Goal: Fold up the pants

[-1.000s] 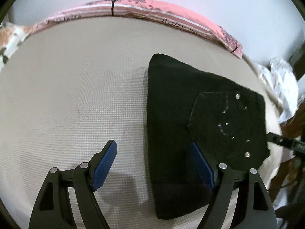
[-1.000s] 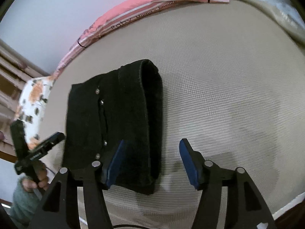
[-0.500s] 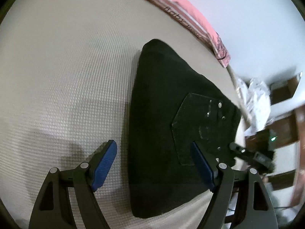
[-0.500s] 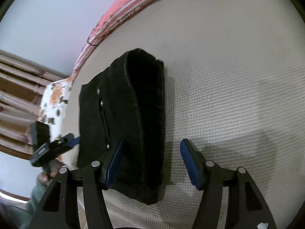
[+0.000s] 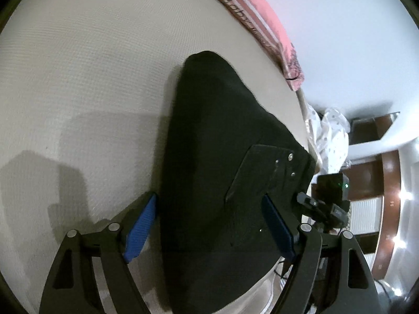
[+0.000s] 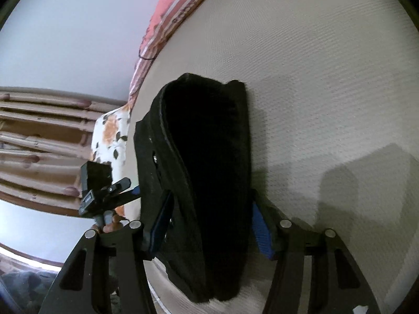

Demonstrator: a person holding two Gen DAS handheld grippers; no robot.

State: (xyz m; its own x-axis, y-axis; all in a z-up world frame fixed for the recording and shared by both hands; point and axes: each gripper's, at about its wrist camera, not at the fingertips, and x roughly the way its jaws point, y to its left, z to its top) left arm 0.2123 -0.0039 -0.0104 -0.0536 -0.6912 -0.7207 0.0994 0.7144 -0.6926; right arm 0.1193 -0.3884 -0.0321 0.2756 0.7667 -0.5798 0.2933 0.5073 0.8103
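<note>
Folded black pants (image 5: 214, 136) lie as a thick bundle on the beige bed (image 5: 78, 78), a pocket with metal studs (image 5: 275, 167) facing up. My left gripper (image 5: 208, 226) stands open low over the near end. One blue pad sits just off the pants' left edge and the other lies over the pocket. From the other side, my right gripper (image 6: 209, 227) straddles the pants (image 6: 209, 136) with its jaws closing slightly. The cloth lies between the pads and does not look squeezed. Each view shows the other gripper at the pants' far end: the right gripper (image 5: 324, 204) and the left gripper (image 6: 104, 196).
A pink striped blanket (image 5: 251, 7) runs along the bed's far edge by the white wall. White cloth (image 5: 330, 133) and brown wooden furniture (image 5: 387, 209) lie past the bed's right side. A floral pillow (image 6: 112, 128) and a wooden slatted headboard (image 6: 39, 144) sit at the left.
Both grippers have sunk and tilted toward the pants, each rolling so the bed looks slanted. The pants now fill the space between each pair of jaws. The pants themselves have not shifted.
</note>
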